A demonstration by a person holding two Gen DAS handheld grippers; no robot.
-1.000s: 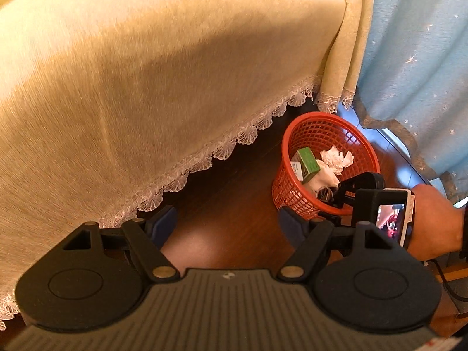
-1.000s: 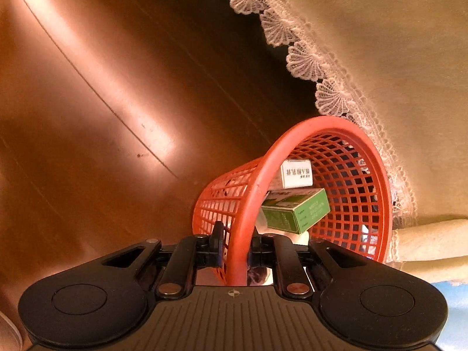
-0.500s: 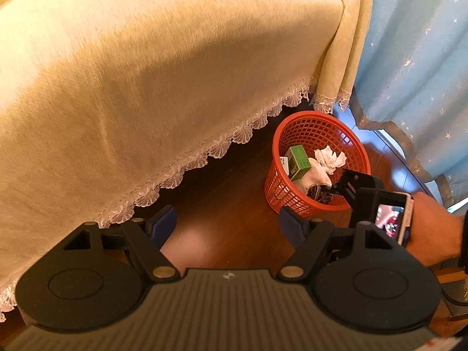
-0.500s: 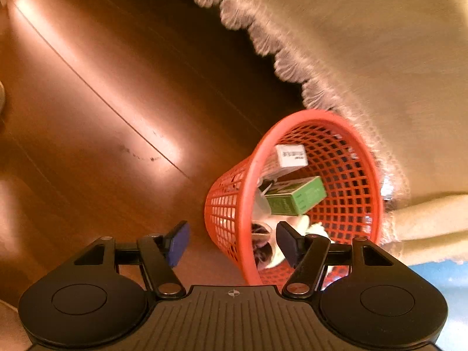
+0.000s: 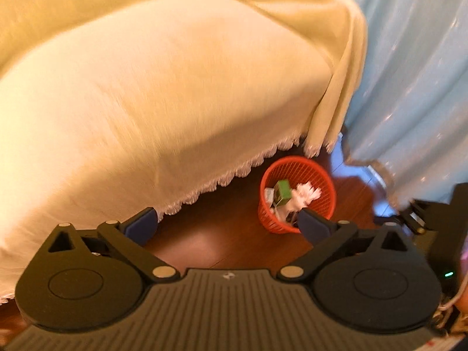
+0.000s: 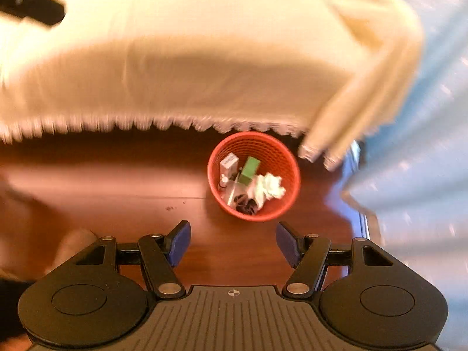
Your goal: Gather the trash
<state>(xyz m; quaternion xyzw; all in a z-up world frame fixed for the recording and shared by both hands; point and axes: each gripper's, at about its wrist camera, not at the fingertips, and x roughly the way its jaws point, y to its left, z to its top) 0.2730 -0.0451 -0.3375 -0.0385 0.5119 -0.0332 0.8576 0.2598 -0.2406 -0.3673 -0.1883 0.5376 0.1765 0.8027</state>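
Left gripper (image 5: pixel 226 223) jaws just widened, empty; right gripper (image 6: pixel 233 244) released, empty. Red basket (image 6: pixel 288 158) upright on wood floor (image 6: pixel 117 181) beside tablecloth's (image 6: pixel 204 58) lace edge, holding green box (image 6: pixel 249 170), crumpled tissue (image 6: pixel 270 186).

We see our left gripper (image 5: pixel 226 222) and right gripper (image 6: pixel 233 242) built alike: black linkage arms with brass-coloured pivot pins, round black discs at each side, a ribbed grey body with a small central mark, and dark blue fingertip pads (image 6: pixel 179 241).
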